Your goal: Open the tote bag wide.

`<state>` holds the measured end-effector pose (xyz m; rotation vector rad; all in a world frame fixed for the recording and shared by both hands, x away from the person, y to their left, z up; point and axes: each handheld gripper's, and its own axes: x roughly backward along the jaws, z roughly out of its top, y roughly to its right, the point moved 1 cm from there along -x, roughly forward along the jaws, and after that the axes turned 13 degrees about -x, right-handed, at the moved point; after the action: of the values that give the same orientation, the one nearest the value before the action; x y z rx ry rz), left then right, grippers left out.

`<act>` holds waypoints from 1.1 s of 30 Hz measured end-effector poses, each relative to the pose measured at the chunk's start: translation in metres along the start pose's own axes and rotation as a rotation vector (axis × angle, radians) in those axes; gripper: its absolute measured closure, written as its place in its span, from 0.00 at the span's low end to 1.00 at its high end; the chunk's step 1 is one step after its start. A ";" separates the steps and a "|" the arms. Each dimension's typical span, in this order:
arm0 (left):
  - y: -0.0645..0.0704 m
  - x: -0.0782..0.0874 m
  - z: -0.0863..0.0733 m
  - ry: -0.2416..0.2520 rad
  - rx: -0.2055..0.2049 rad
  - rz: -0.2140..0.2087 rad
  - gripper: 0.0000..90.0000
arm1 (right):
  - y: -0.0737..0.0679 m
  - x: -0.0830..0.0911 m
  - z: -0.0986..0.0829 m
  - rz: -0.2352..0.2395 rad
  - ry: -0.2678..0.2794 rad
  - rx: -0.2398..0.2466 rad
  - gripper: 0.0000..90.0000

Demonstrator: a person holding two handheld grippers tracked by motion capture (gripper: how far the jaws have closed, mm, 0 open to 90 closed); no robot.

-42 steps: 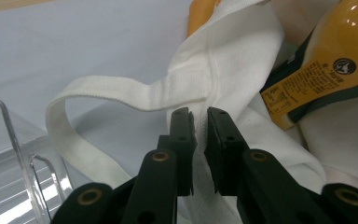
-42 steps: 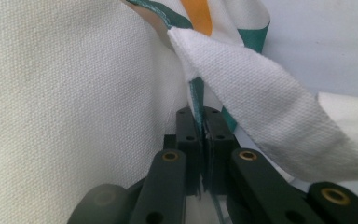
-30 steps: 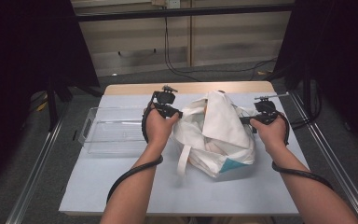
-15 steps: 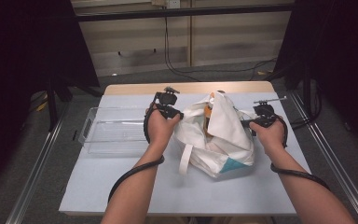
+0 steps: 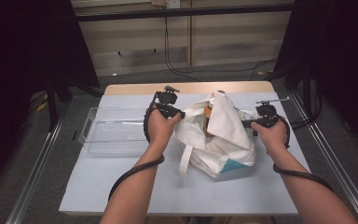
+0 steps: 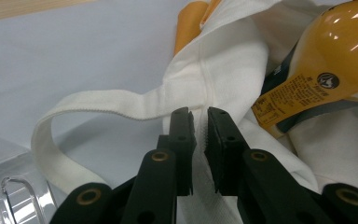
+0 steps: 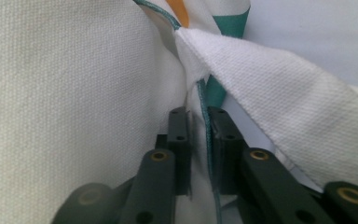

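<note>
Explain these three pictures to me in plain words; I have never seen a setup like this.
A person holds a hand-operated two-jaw gripper in each hand. One picture looks down from above the table; the other two come from cameras riding on the grippers. On the table lie a white cloth bag and a clear plastic tray. The left gripper pinches the bag's rim beside its strap. The right gripper pinches the opposite, teal-trimmed edge. Inside the bag is an orange bottle.

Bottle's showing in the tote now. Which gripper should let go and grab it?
Probably left. The left gripper grips the tote bag's rim right beside the orange bottle. The right gripper pinches the far rim.
</note>
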<state>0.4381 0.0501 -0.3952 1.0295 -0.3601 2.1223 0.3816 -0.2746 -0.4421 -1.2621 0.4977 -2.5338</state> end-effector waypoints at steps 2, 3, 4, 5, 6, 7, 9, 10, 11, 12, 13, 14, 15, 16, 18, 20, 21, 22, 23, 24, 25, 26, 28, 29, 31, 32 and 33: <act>0.001 0.001 0.001 0.009 0.003 -0.002 0.89 | -0.003 0.004 0.002 -0.007 0.011 0.011 0.85; 0.001 0.002 0.002 0.009 0.000 -0.005 0.89 | -0.004 0.005 0.003 -0.014 0.018 0.014 0.83; 0.001 0.002 0.002 0.009 0.000 -0.005 0.89 | -0.004 0.005 0.003 -0.014 0.018 0.014 0.83; 0.002 0.003 0.004 0.009 -0.004 -0.002 0.89 | -0.005 0.009 0.007 -0.020 0.031 0.012 0.79; 0.002 0.003 0.004 0.009 -0.004 -0.002 0.89 | -0.005 0.010 0.008 -0.023 0.038 0.012 0.77; 0.003 0.004 0.005 0.011 -0.005 -0.004 0.89 | -0.005 0.012 0.010 -0.027 0.041 0.015 0.75; 0.003 0.004 0.006 0.012 -0.008 -0.005 0.90 | -0.005 0.014 0.012 -0.028 0.049 0.016 0.75; 0.003 0.004 0.007 0.023 -0.009 -0.009 0.90 | -0.006 0.017 0.015 -0.030 0.064 0.011 0.74; 0.003 0.004 0.008 0.022 -0.012 -0.007 0.90 | -0.006 0.017 0.017 -0.026 0.077 0.014 0.74; 0.003 0.004 0.008 0.021 -0.014 -0.004 0.90 | -0.007 0.018 0.019 -0.029 0.077 0.015 0.74; 0.003 0.004 0.008 0.021 -0.014 -0.004 0.90 | -0.008 0.017 0.020 -0.033 0.085 0.012 0.74; 0.004 0.004 0.009 0.028 -0.014 -0.003 0.90 | -0.008 0.017 0.021 -0.043 0.097 0.017 0.74; 0.004 0.004 0.010 0.030 -0.019 -0.004 0.90 | -0.009 0.015 0.022 -0.040 0.099 0.016 0.76; 0.004 0.004 0.011 0.031 -0.015 -0.004 0.90 | -0.010 0.014 0.022 -0.053 0.104 0.022 0.78; 0.003 0.003 0.012 0.030 -0.017 -0.002 0.90 | -0.011 0.011 0.023 -0.057 0.101 0.028 0.80; 0.001 0.003 0.012 0.031 -0.014 -0.012 0.91 | -0.008 0.008 0.024 -0.057 0.099 0.028 0.92; 0.000 0.002 0.014 0.026 -0.014 -0.006 0.91 | -0.008 0.006 0.024 -0.065 0.095 0.034 0.97; 0.000 0.002 0.014 0.026 -0.014 -0.006 0.91 | -0.007 0.005 0.025 -0.071 0.085 0.040 1.00; 0.000 0.001 0.014 0.026 -0.012 -0.006 0.92 | -0.006 0.003 0.025 -0.080 0.073 0.044 1.00; 0.000 0.000 0.016 0.024 -0.019 -0.002 0.92 | -0.006 0.002 0.025 -0.079 0.064 0.050 1.00; 0.000 -0.001 0.016 0.031 -0.017 -0.003 0.93 | -0.006 0.000 0.025 -0.076 0.064 0.055 1.00; 0.001 -0.002 0.017 0.033 -0.018 -0.005 0.94 | -0.005 0.000 0.025 -0.080 0.062 0.054 1.00; 0.001 -0.003 0.017 0.034 -0.017 -0.006 0.95 | -0.004 -0.003 0.025 -0.077 0.054 0.052 1.00; 0.002 -0.006 0.018 0.033 -0.021 -0.008 0.95 | -0.002 -0.004 0.024 -0.076 0.052 0.048 1.00; 0.003 -0.006 0.018 0.028 -0.025 -0.005 0.96 | 0.000 -0.006 0.022 -0.076 0.046 0.043 1.00; 0.003 -0.007 0.018 0.027 -0.025 -0.006 0.96 | 0.000 -0.006 0.022 -0.076 0.046 0.043 1.00; 0.003 -0.008 0.018 0.024 -0.028 -0.001 0.96 | 0.001 -0.008 0.020 -0.079 0.040 0.042 1.00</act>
<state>0.4491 0.0345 -0.3898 0.9872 -0.3761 2.1211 0.4030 -0.2765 -0.4373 -1.2423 0.4092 -2.6245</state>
